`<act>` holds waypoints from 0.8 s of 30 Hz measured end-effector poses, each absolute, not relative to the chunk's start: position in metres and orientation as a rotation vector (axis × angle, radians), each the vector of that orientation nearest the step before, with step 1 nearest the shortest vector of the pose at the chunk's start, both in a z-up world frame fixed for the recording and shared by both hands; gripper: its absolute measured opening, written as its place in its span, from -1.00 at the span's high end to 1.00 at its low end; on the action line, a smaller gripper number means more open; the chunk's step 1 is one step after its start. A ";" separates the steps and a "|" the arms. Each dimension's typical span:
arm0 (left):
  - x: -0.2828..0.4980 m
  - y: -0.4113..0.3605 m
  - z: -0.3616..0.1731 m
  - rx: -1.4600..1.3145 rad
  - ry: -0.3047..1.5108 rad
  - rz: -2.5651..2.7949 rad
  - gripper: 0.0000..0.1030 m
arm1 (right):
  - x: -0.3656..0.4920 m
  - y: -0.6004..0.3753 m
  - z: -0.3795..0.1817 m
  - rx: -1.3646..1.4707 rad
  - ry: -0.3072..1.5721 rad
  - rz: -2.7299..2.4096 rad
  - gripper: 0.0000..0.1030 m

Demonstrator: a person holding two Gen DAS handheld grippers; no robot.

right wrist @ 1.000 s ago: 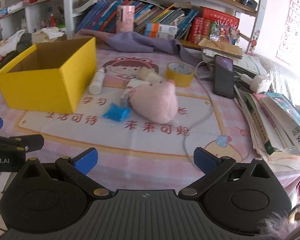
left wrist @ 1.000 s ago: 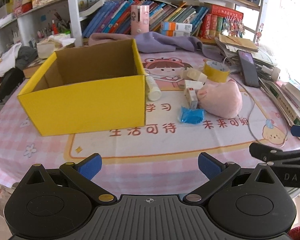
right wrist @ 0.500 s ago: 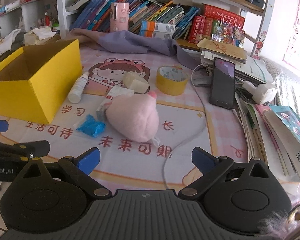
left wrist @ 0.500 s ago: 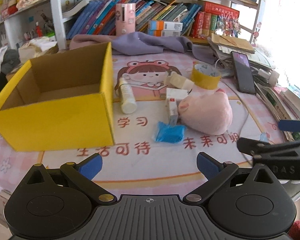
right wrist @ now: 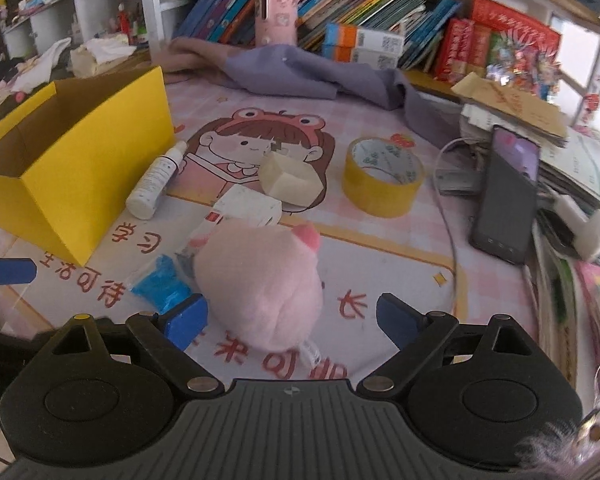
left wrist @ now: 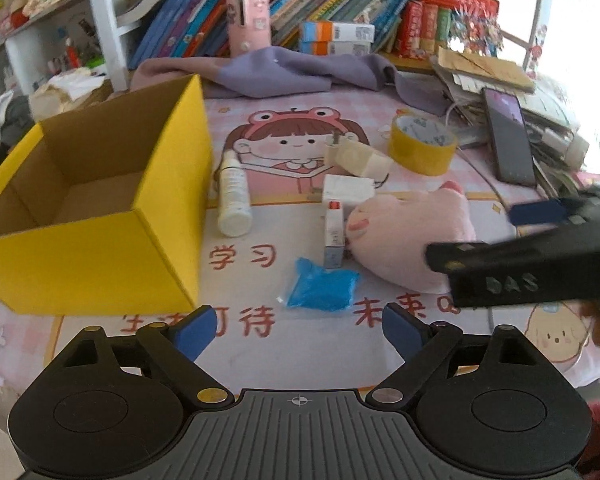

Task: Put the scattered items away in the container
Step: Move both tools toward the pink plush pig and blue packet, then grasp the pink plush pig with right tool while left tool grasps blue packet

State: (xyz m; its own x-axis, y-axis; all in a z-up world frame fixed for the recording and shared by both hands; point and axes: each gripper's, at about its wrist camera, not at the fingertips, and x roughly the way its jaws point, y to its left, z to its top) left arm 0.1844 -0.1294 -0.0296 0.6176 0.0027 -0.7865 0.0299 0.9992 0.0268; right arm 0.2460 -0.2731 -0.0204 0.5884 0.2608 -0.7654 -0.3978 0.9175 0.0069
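An open yellow cardboard box [left wrist: 100,200] stands at the left with nothing visible inside. Right of it lie a white bottle [left wrist: 233,192], a small tube carton [left wrist: 334,232], a blue packet [left wrist: 322,288], a white box [left wrist: 346,190], a beige block [left wrist: 360,156], a yellow tape roll [left wrist: 422,144] and a pink plush [left wrist: 408,236]. My left gripper [left wrist: 300,328] is open, its jaws closing on nothing, with the blue packet just ahead. My right gripper [right wrist: 292,320] is open and closing, and the near end of the plush [right wrist: 260,276] lies between its jaws without being pressed.
A black phone [right wrist: 504,192] and a white cable [right wrist: 448,216] lie right of the tape. Stacked books and papers [right wrist: 560,160] crowd the right edge. A purple cloth [left wrist: 300,72] lies at the back before a bookshelf [left wrist: 340,4]. The items rest on a pink printed mat [left wrist: 300,344].
Both grippers moved forward toward the items, which look larger and nearer. The right gripper came up around the plush's near end. Both pairs of jaws narrowed a little.
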 end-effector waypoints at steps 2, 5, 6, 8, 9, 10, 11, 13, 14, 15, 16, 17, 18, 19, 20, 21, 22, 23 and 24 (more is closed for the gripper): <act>0.188 -0.136 -0.034 0.064 0.925 -0.015 -0.77 | 0.258 -0.272 -0.025 -0.161 0.884 0.436 -0.78; 0.194 -0.143 -0.042 0.076 0.961 -0.010 -0.77 | 0.270 -0.264 -0.033 -0.177 0.918 0.511 -0.77; 0.196 -0.144 -0.044 0.080 0.969 -0.006 -0.77 | 0.272 -0.261 -0.036 -0.188 0.926 0.531 -0.77; 0.200 -0.147 -0.048 0.087 0.980 0.007 -0.77 | 0.277 -0.257 -0.042 -0.207 0.943 0.564 -0.73; 0.202 -0.147 -0.050 0.088 0.985 0.015 -0.77 | 0.278 -0.256 -0.044 -0.212 0.949 0.574 -0.71; 0.204 -0.147 -0.051 0.086 0.991 0.021 -0.76 | 0.281 -0.256 -0.047 -0.214 0.957 0.580 -0.56; 0.206 -0.146 -0.053 0.083 0.997 0.028 -0.76 | 0.284 -0.258 -0.049 -0.210 0.967 0.590 -0.38; 0.212 -0.145 -0.055 0.076 1.002 0.043 -0.71 | 0.289 -0.264 -0.049 -0.184 0.972 0.602 -0.28; 0.216 -0.145 -0.056 0.072 1.005 0.049 -0.66 | 0.291 -0.268 -0.048 -0.176 0.969 0.599 -0.24; 0.219 -0.144 -0.057 0.067 1.005 0.052 -0.64 | 0.292 -0.273 -0.046 -0.171 0.966 0.592 -0.22; 0.223 -0.144 -0.059 0.060 1.005 0.053 -0.63 | 0.293 -0.278 -0.044 -0.166 0.961 0.580 -0.21; 0.226 -0.145 -0.060 0.053 1.004 0.051 -0.60 | 0.294 -0.282 -0.042 -0.161 0.955 0.565 -0.21; 0.230 -0.145 -0.062 0.045 1.004 0.046 -0.56 | 0.296 -0.288 -0.041 -0.156 0.952 0.551 -0.21; 0.234 -0.147 -0.065 0.041 1.007 0.040 -0.54 | 0.298 -0.292 -0.040 -0.150 0.953 0.541 -0.21; 0.238 -0.148 -0.067 0.042 1.011 0.035 -0.51 | 0.300 -0.297 -0.040 -0.143 0.956 0.533 -0.21; 0.241 -0.150 -0.070 0.049 1.013 0.031 -0.49 | 0.301 -0.301 -0.040 -0.137 0.959 0.526 -0.21; 0.244 -0.152 -0.073 0.059 1.016 0.033 -0.47 | 0.302 -0.304 -0.041 -0.134 0.962 0.520 -0.21; 0.247 -0.153 -0.076 0.066 1.021 0.039 -0.39 | 0.302 -0.307 -0.043 -0.129 0.969 0.517 -0.21; 0.249 -0.153 -0.078 0.066 1.027 0.045 -0.33 | 0.302 -0.309 -0.045 -0.125 0.978 0.518 -0.21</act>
State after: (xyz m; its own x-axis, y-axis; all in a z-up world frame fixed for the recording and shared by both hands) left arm 0.2490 -0.1532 -0.0780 0.5167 0.0682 -0.8535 -0.0062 0.9971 0.0760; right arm 0.3022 -0.3089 -0.0447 0.4483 0.3623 -0.8171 -0.4721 0.8723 0.1278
